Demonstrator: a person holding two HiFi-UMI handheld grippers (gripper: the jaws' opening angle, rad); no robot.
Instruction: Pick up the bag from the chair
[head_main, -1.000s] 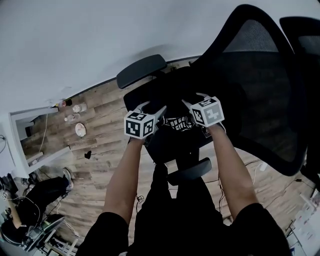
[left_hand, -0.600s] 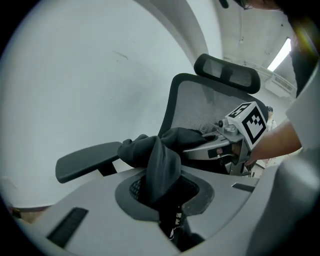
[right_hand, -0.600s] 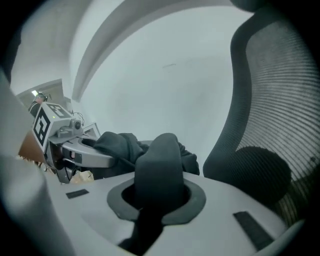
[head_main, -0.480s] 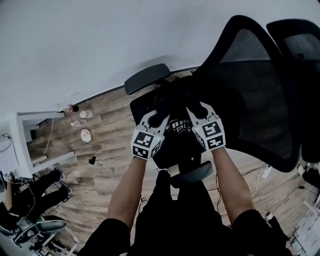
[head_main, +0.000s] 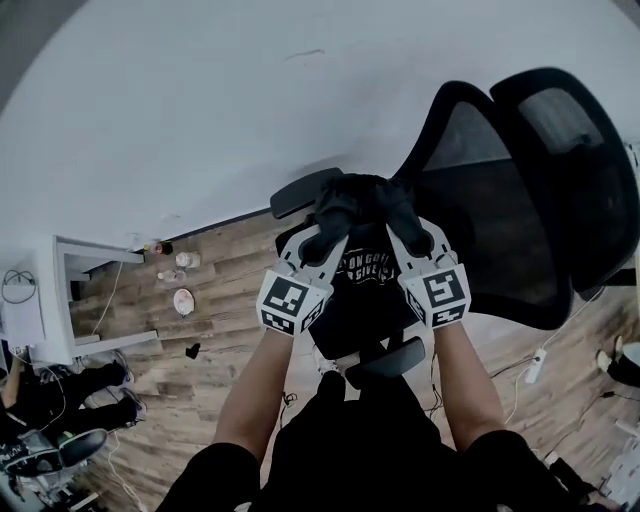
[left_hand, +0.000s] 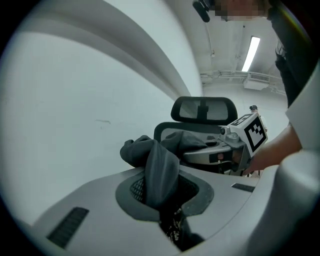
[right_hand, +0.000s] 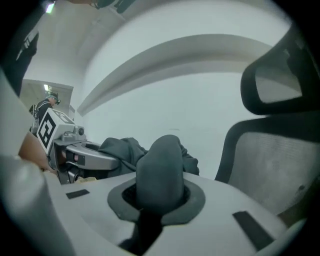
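A plain white wall (head_main: 200, 100) rises behind the chair (head_main: 520, 230), and a wood-plank floor (head_main: 230, 300) spreads under it and out to its left side. The chair is a black office chair with a mesh back and headrest. Its seat faces the person, with one armrest (head_main: 305, 190) on the wall side and the other (head_main: 385, 362) on the side nearest the person's legs.

Both of the person's bare forearms, left (head_main: 255, 390) and right (head_main: 465, 385), reach out over the front of the seat, roughly parallel and close together, and both hands are at about the same height above it.

The bag (head_main: 365, 205) is dark cloth and hangs over the seat between the two armrests. Its top is bunched up between the grippers, and its printed body drops towards the seat below them. No view shows whether its bottom is clear of the seat.

The left gripper (head_main: 318, 248) points towards the chair back and slants inward. Its jaws have just been closing and now pinch a fold of the bag's dark fabric (left_hand: 160, 175), which stands up out of the narrow gap. The right gripper (head_main: 410, 240) mirrors it, slanting inward from the other side. Its jaws have also just been closing, and they clamp a rounded hump of the same fabric (right_hand: 160, 165). Each gripper's marker cube, left (head_main: 290, 303) and right (head_main: 440, 293), sits over the seat's front edge.
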